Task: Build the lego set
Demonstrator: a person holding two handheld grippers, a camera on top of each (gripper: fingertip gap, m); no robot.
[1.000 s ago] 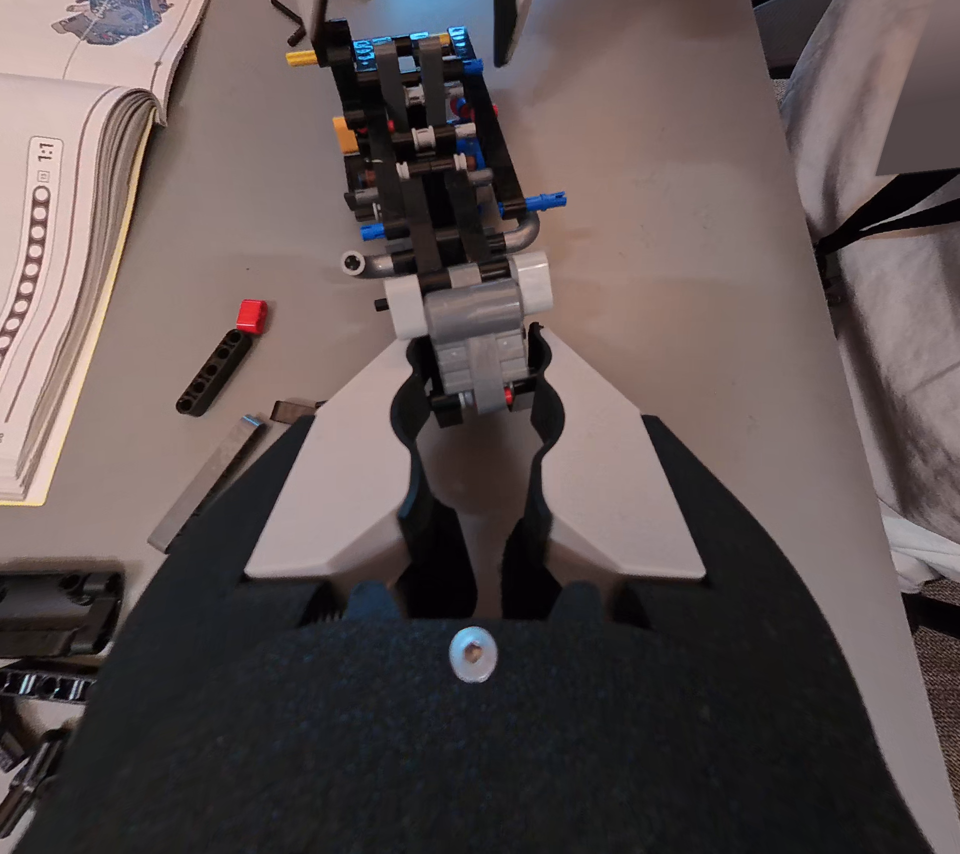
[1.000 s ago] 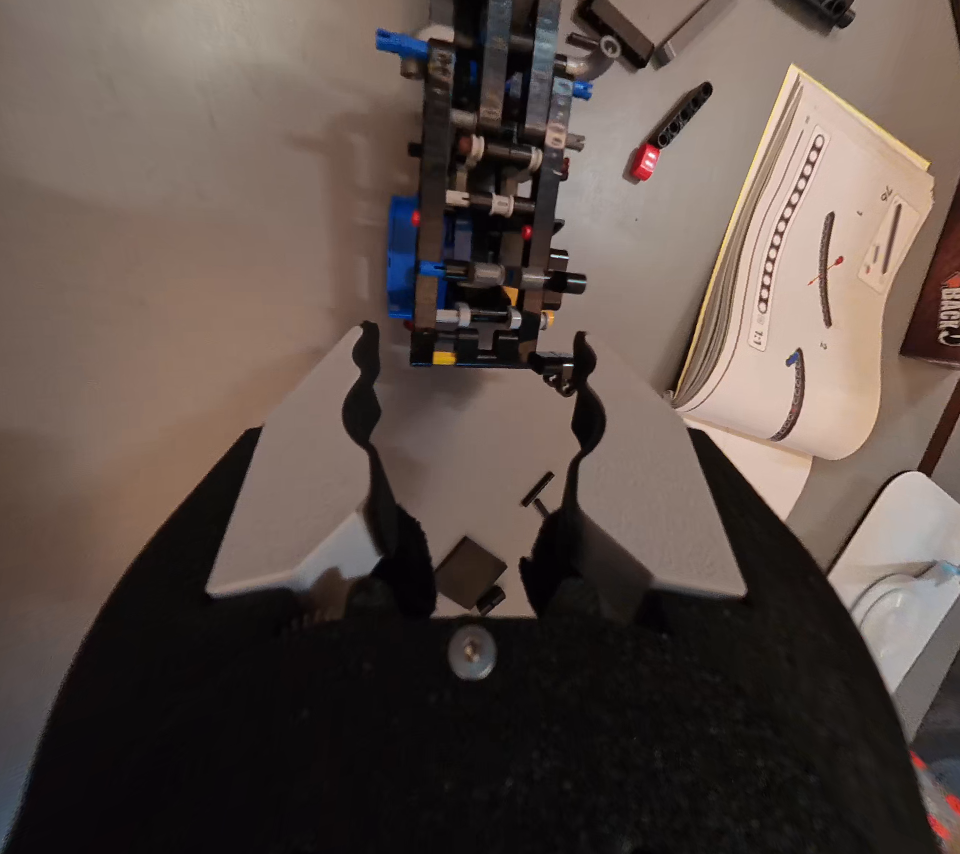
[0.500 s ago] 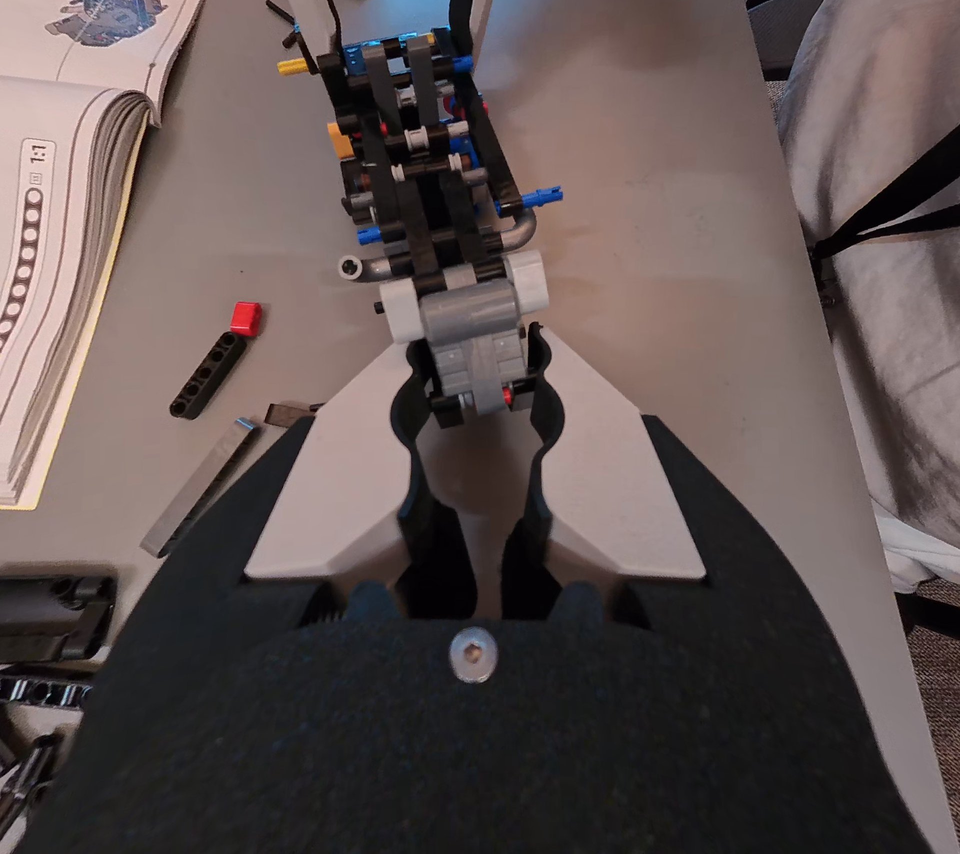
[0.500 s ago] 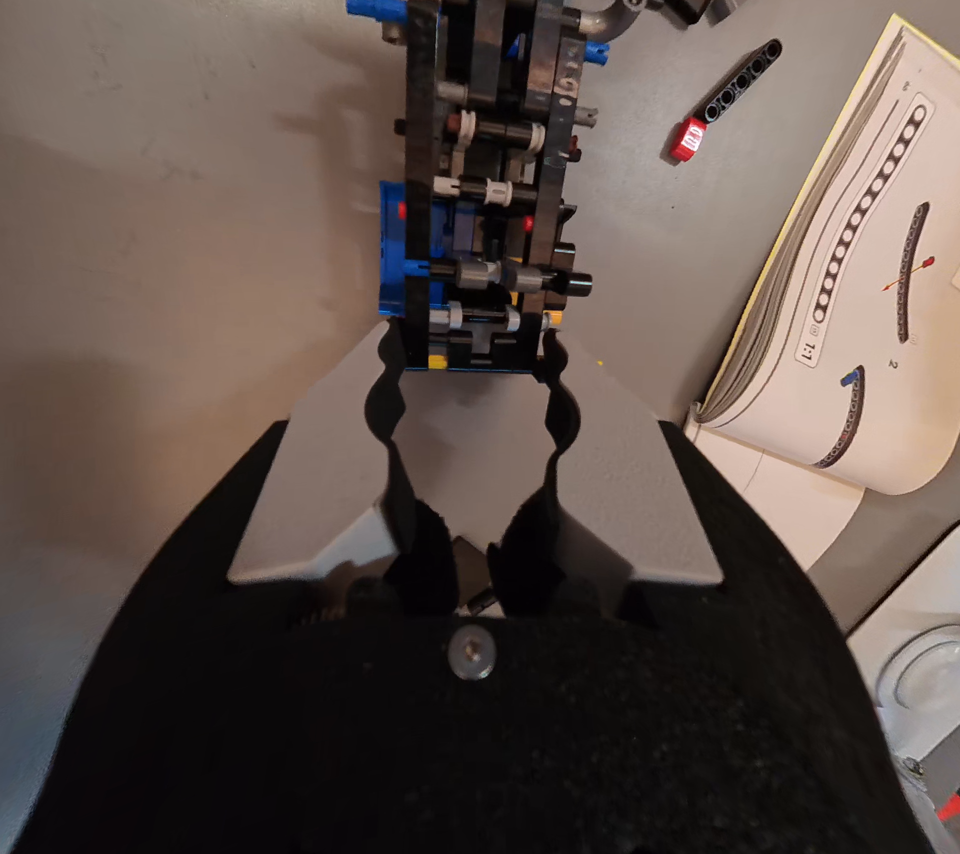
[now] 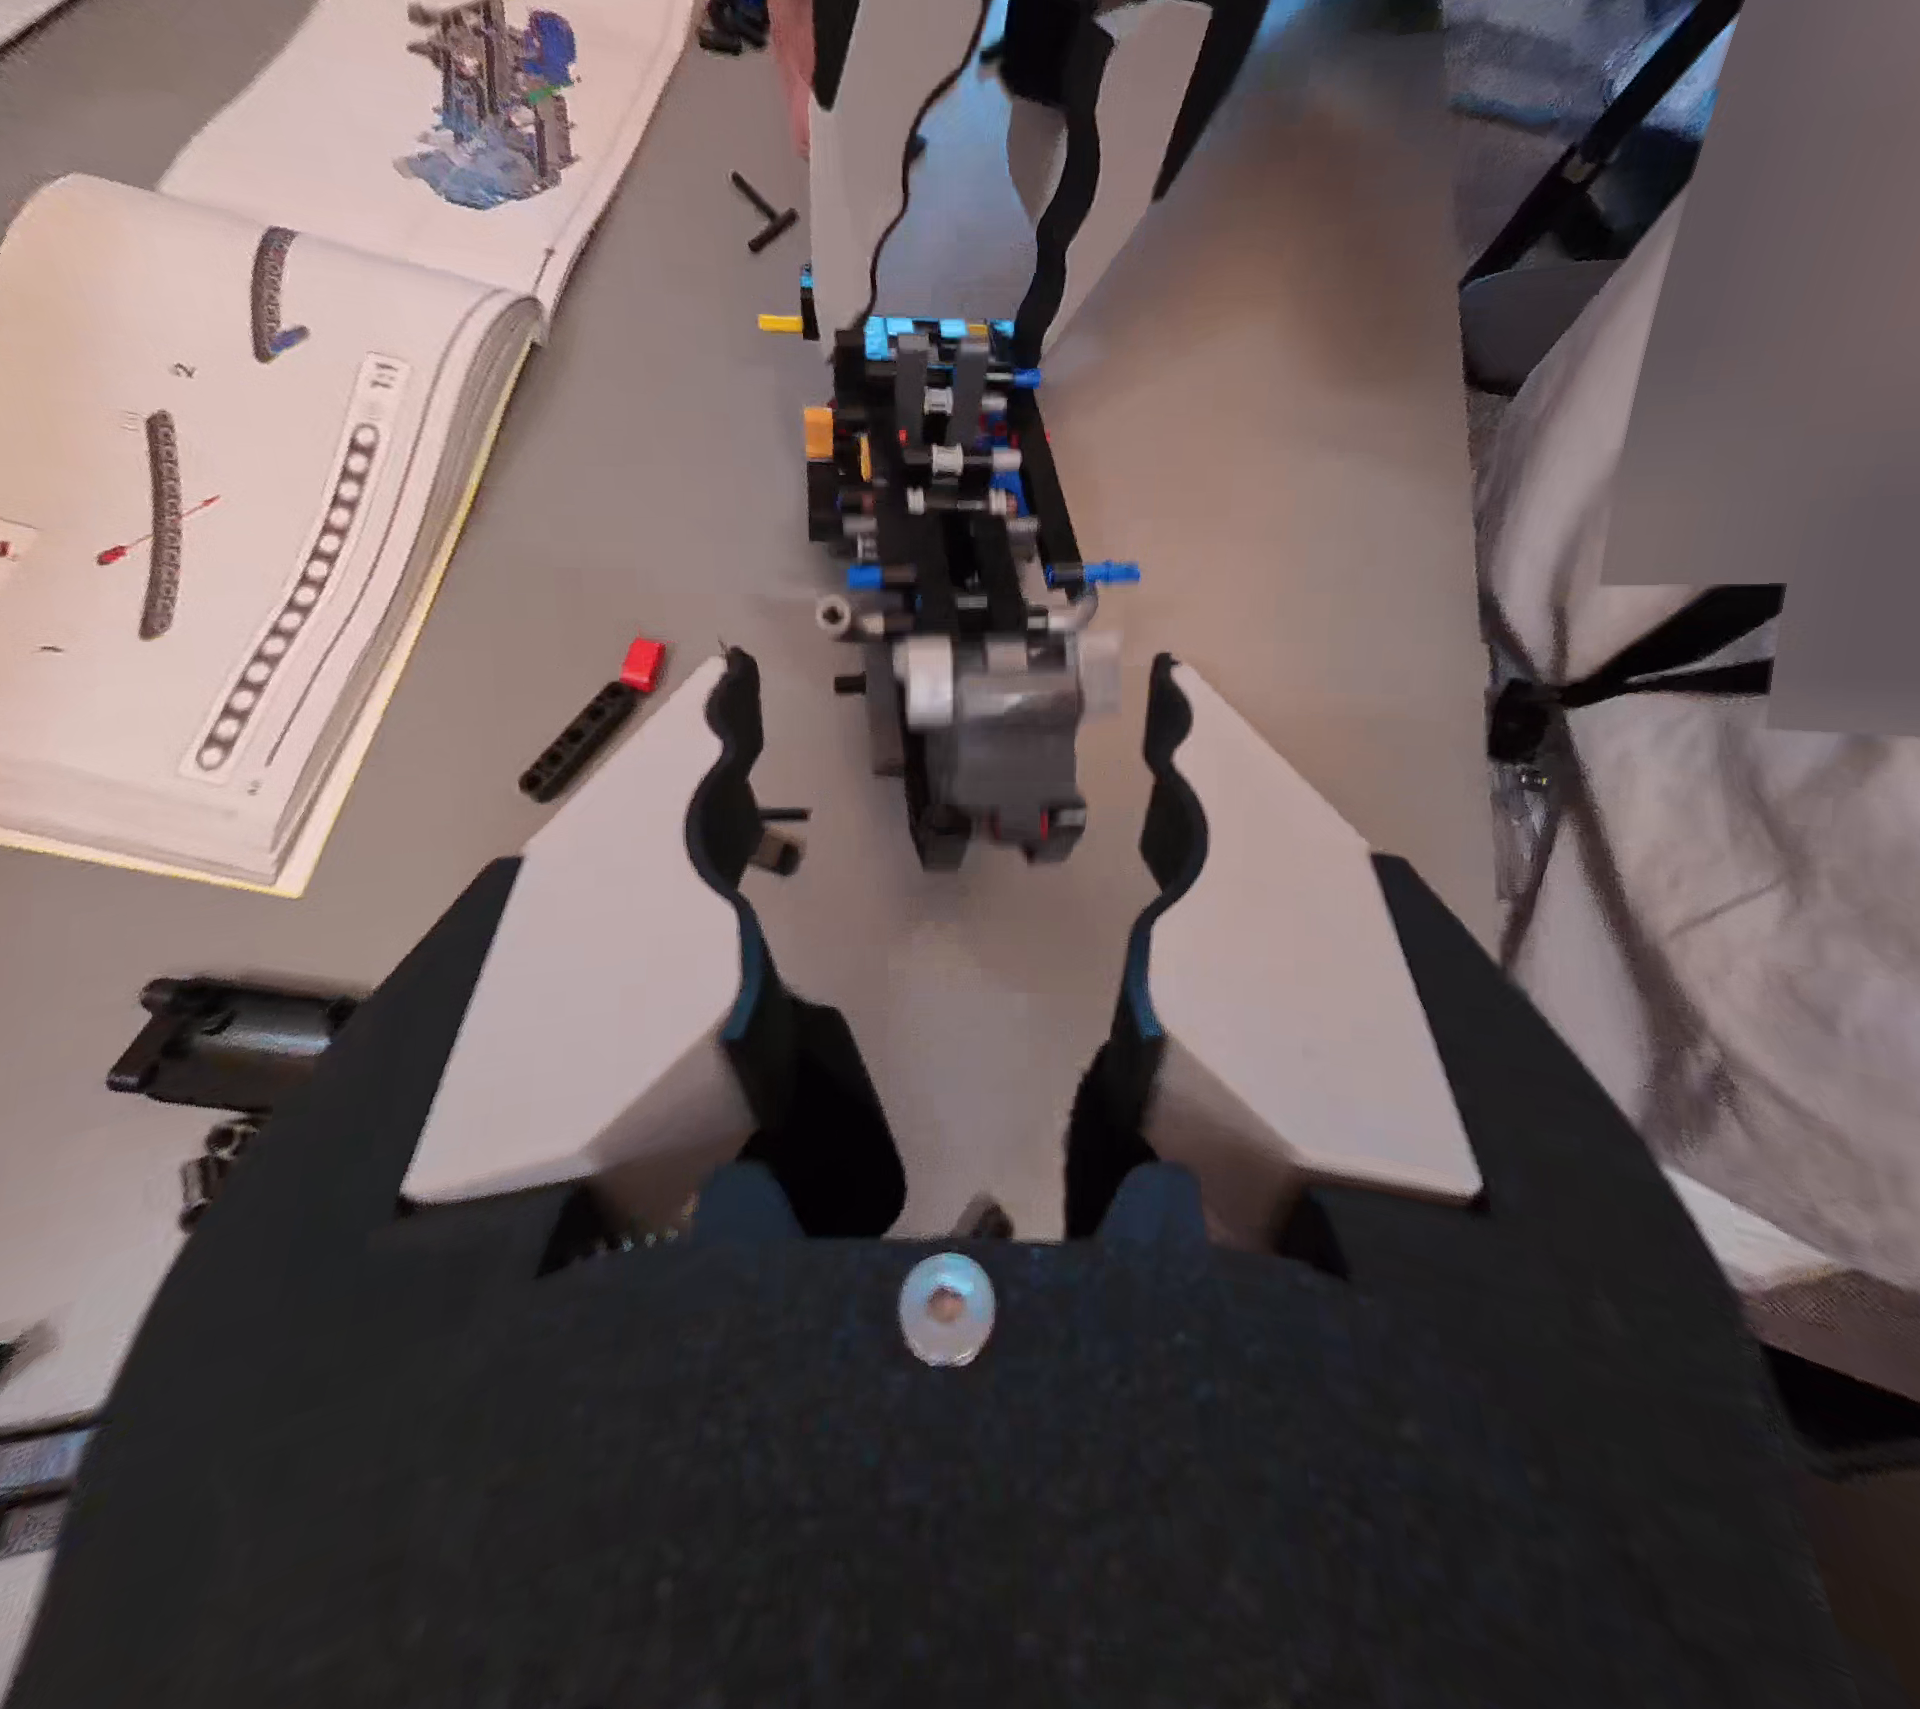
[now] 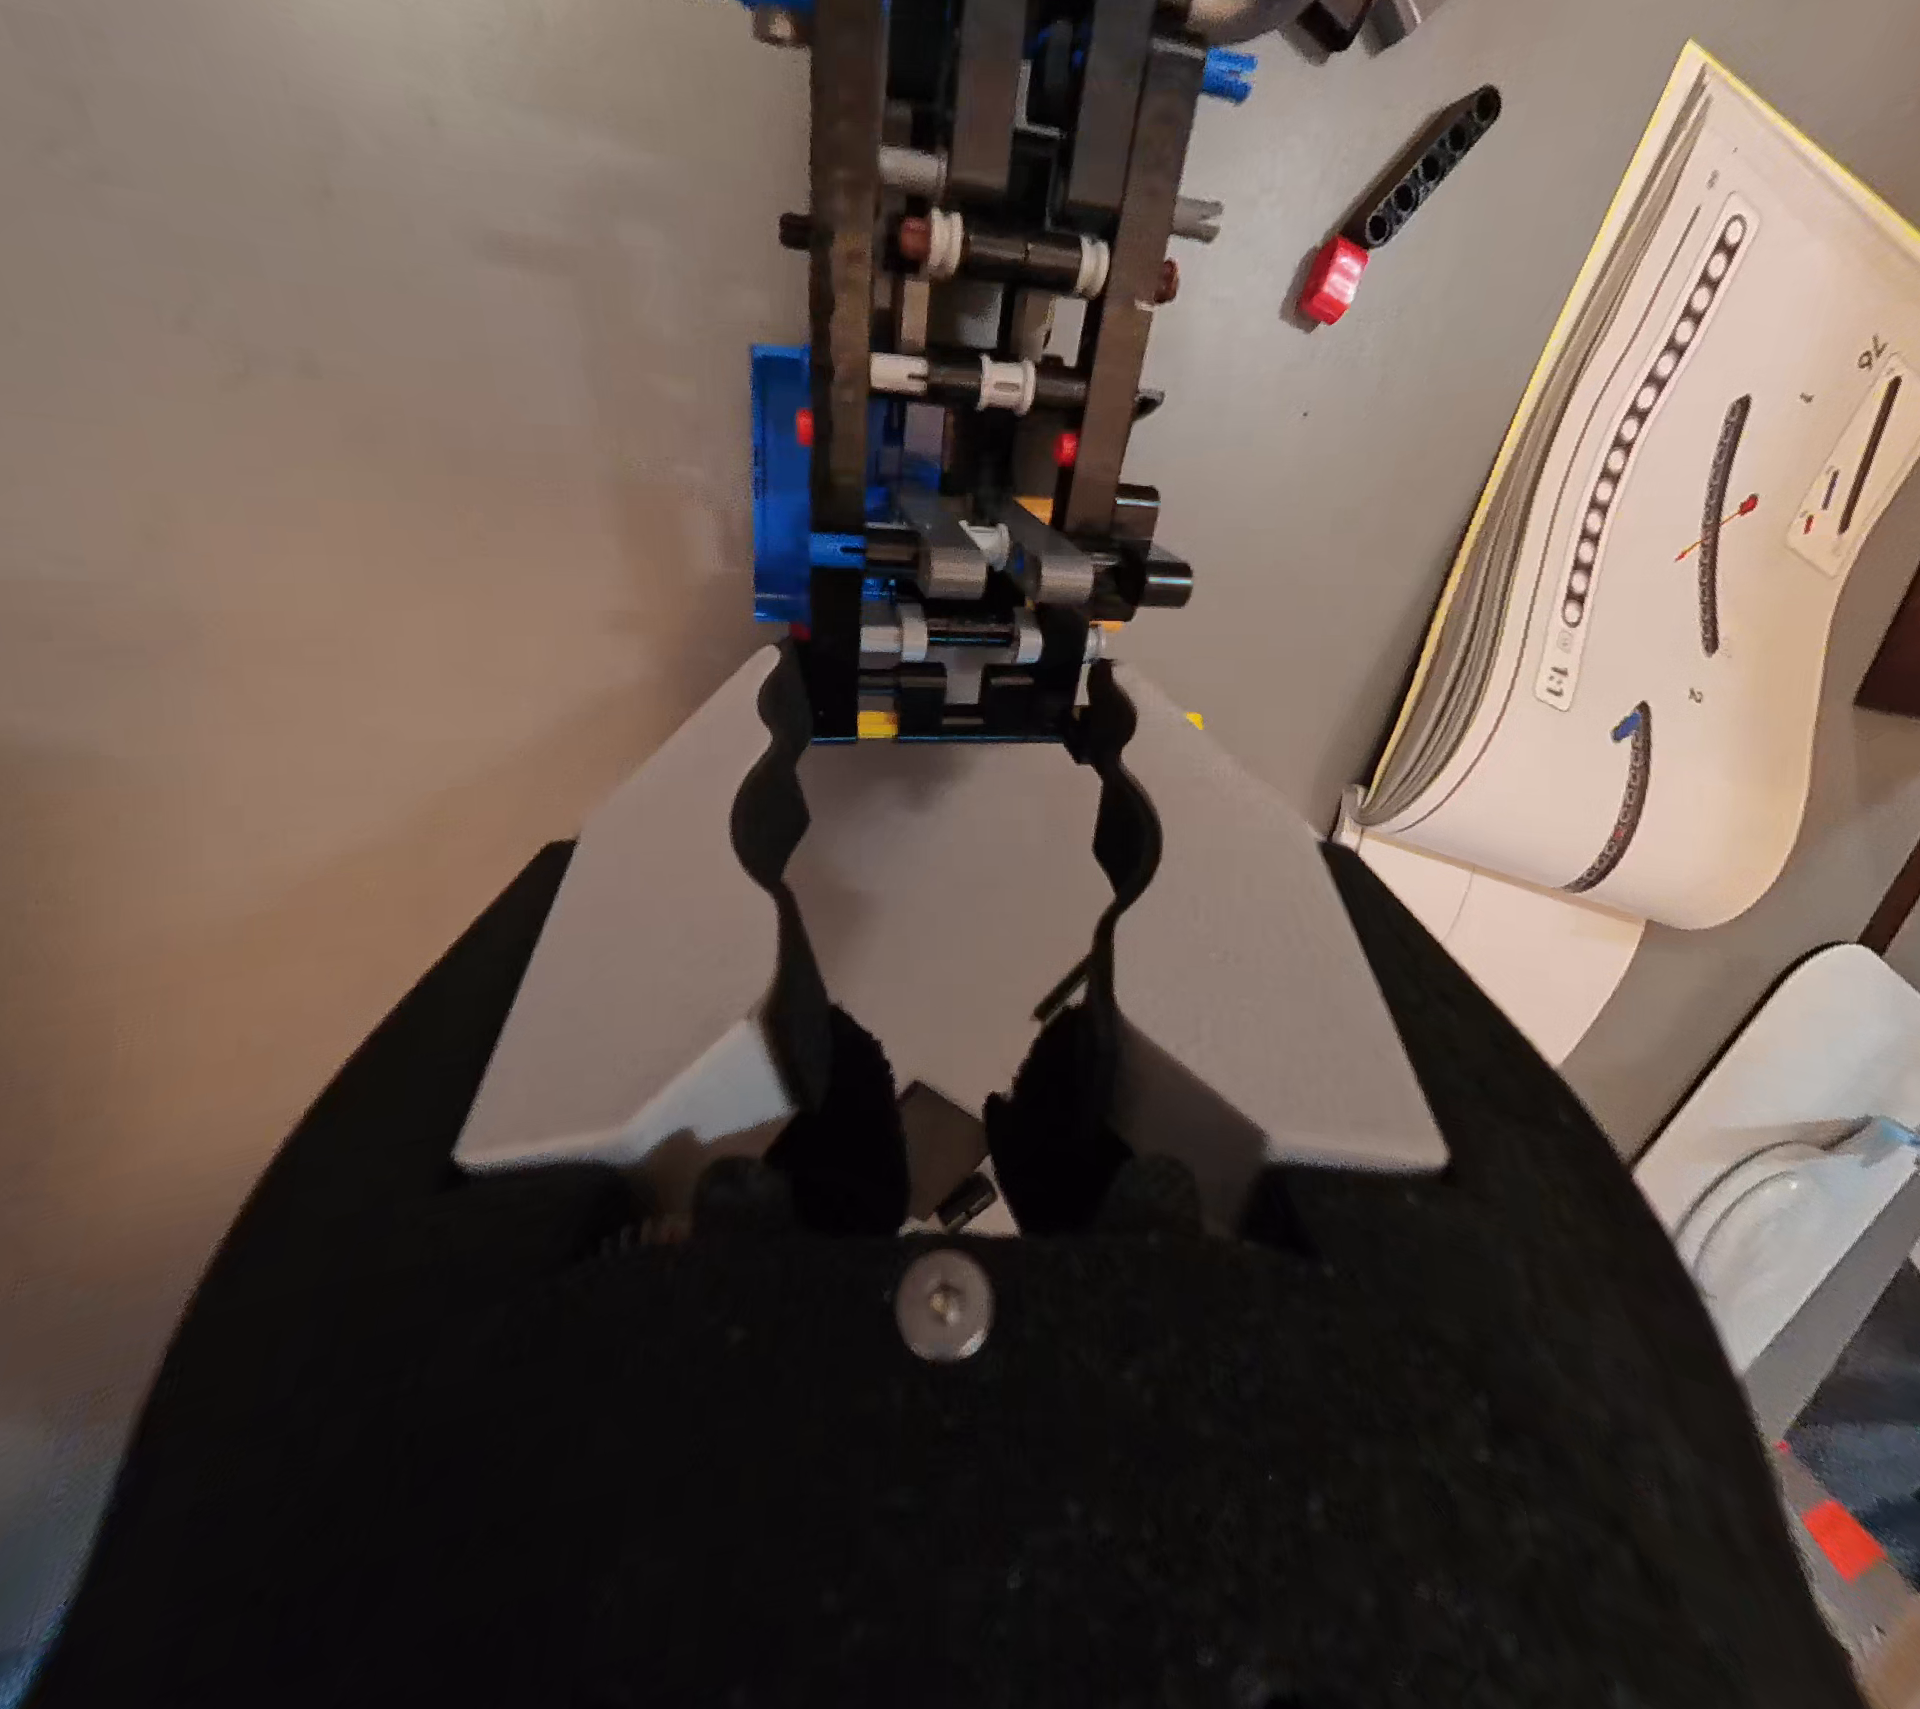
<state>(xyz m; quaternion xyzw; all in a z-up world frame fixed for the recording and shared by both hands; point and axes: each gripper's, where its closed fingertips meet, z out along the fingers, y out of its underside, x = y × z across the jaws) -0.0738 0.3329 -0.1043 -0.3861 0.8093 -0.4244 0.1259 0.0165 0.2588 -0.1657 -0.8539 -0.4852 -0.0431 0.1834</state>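
open instruction booklet [image 6: 1621, 516] with printed numerals and part diagrams

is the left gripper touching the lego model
Apart. The left wrist view shows the left gripper open, with table visible between each finger and the lego model.

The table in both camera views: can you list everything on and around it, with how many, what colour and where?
Lego model: one, mostly black with blue, grey and yellow bits, middle of the table, between the two grippers.
Instruction booklet: one, white pages, lying open beside the model.
Black beam: one, loose between booklet and model.
Red piece: one, at the beam's end.
Black axle: one, near the booklet's far page.
Grey table: one, under everything.
White cloth: one, draped past the table edge.
Right gripper: one, grey and black, fingers closed on the model's blue end.
Left gripper: one, fingers spread apart around the model's grey end, not touching it.
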